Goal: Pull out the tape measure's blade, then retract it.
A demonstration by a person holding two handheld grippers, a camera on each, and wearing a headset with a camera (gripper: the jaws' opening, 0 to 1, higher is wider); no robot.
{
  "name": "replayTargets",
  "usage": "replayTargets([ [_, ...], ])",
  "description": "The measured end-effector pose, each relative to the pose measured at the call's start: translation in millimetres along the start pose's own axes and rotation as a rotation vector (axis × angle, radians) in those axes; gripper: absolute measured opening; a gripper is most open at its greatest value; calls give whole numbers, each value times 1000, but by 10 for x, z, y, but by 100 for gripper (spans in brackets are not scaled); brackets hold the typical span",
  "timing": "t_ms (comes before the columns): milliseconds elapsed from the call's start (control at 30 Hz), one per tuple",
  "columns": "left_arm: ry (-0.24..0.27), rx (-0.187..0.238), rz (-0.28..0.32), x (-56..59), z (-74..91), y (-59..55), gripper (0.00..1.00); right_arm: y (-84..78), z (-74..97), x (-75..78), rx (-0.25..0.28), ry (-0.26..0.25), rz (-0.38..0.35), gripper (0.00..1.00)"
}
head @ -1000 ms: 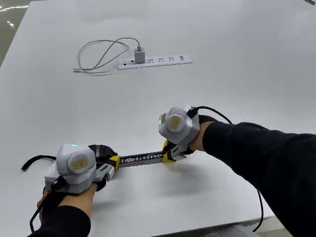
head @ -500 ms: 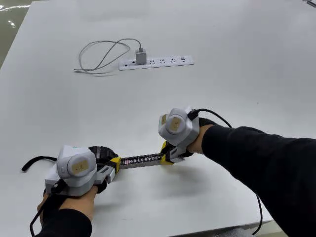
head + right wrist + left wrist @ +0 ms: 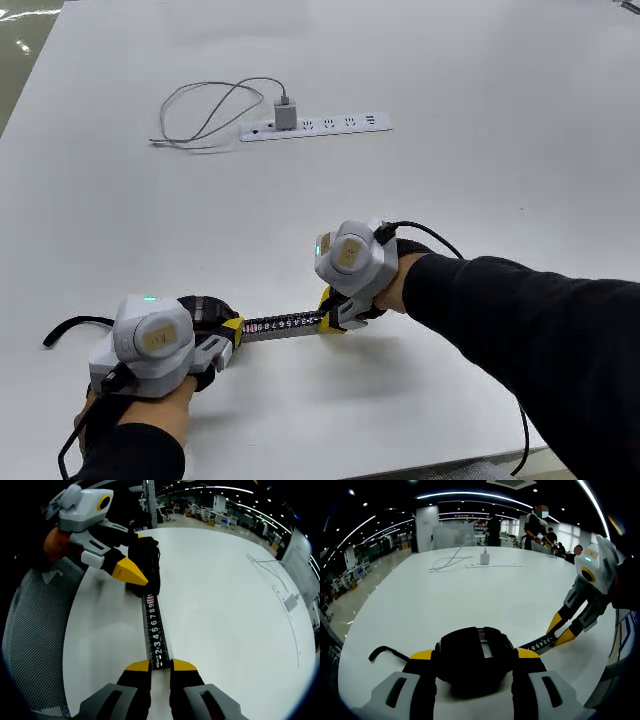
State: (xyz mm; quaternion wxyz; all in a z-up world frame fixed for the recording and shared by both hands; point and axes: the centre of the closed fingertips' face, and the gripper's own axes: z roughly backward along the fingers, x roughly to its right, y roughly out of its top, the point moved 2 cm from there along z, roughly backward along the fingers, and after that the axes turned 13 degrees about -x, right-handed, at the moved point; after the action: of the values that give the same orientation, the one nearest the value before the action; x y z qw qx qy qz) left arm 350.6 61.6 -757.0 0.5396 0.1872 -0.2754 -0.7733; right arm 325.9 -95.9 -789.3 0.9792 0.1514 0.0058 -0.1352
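Right gripper (image 3: 330, 322) nearer tape-measure case (image 3: 205, 311); shorter blade (image 3: 283, 323) left-to-right, tip rightward.

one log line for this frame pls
left tool: shut on black round tape measure case | right tool: shut on tip of numbered metal blade | blade: partly out, straight between tools | surface: white table

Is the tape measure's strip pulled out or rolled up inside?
Pulled out, partly. The numbered blade stretches from the black case to the right gripper, which pinches its end.
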Motion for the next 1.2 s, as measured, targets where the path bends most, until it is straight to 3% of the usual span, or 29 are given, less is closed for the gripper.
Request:
replayTargets([
  [400, -2, 0, -1, -5, -4, 2, 56, 87, -42, -14, 28, 0, -1, 10],
  [667, -1, 1, 1, -4, -2, 1, 56, 127, -51, -20, 28, 6, -27, 10],
  [1200, -1, 2, -1, 0, 3, 5, 56, 154, -59, -21, 31, 2, -11, 10],
])
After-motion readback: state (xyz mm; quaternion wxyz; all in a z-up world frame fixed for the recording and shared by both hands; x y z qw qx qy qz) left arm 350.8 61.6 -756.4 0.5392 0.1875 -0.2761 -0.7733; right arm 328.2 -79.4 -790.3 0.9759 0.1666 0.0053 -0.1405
